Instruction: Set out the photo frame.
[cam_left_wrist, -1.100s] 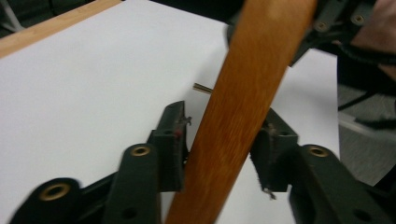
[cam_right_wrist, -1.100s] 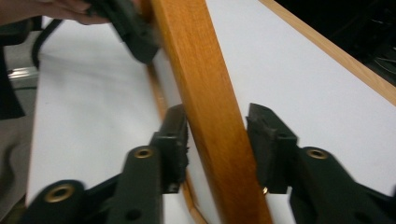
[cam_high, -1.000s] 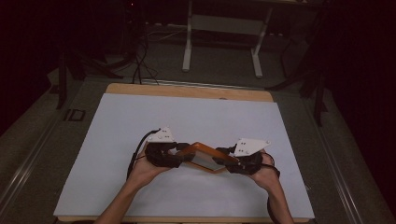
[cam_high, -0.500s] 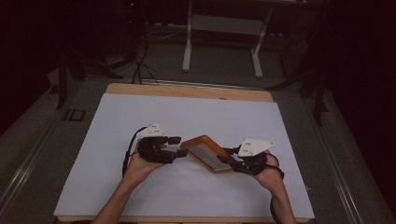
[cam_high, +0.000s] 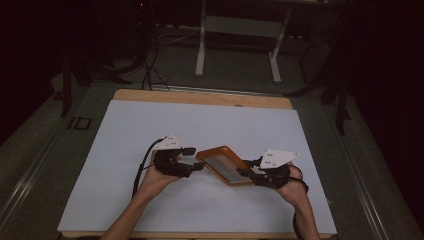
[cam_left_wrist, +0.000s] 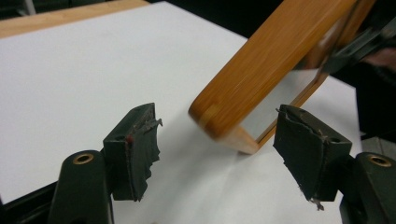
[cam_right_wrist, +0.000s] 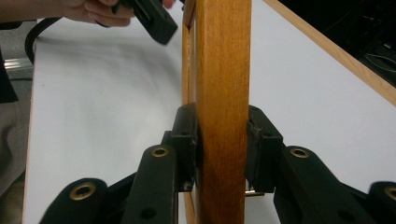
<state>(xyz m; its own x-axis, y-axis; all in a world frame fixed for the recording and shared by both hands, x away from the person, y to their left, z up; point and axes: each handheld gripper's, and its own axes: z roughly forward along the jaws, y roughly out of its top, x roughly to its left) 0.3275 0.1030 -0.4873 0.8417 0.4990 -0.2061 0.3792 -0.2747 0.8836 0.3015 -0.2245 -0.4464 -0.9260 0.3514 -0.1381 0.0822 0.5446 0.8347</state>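
Your left tool sits on the left half of the white table, jaws spread wide and just opened, with nothing pressed between the pads: in the left gripper view the near corner of the wooden frame hangs between and just beyond the two pads without touching either. From that tool the frame lies straight ahead and to its right, its long axis running diagonally across the table from the corner at your left tool down toward your right hand. In the high view the frame bridges the gap between the two tools, tilted, with the grey panel facing up. Your right tool pinches the frame's far side rail edge-on, both pads flat against the wood, so it alone carries the frame; your right hand is the nearer one for whatever comes next.
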